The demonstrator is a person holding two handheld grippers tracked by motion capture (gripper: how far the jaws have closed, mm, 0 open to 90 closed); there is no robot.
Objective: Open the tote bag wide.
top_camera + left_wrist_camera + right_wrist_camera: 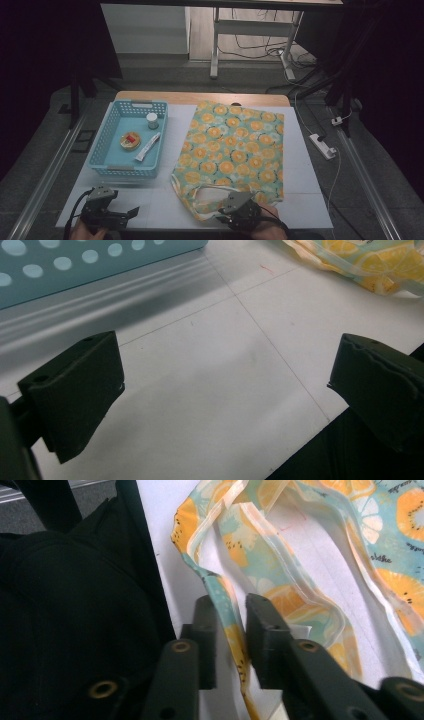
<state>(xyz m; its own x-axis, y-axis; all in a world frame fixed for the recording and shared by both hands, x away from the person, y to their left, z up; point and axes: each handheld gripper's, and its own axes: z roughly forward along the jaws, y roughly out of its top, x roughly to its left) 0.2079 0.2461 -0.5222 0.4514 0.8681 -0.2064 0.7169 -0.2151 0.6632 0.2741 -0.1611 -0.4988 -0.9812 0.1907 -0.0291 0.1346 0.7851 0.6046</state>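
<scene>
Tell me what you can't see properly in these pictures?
- Small things in the blue basket: too small in the high view to name.
- Inside the bag: it lies flat, cloth hides it.
- Bag handle: pinched by the right gripper, whose jaws hide part of it.
- Basket in the left gripper view: cut off by the top edge, blurred.

Dim room, grey floor (45,145), white-topped counter (310,165) with wooden far edge, white desk frame (250,30) behind, cables and power strip (322,145) on floor at right.
</scene>
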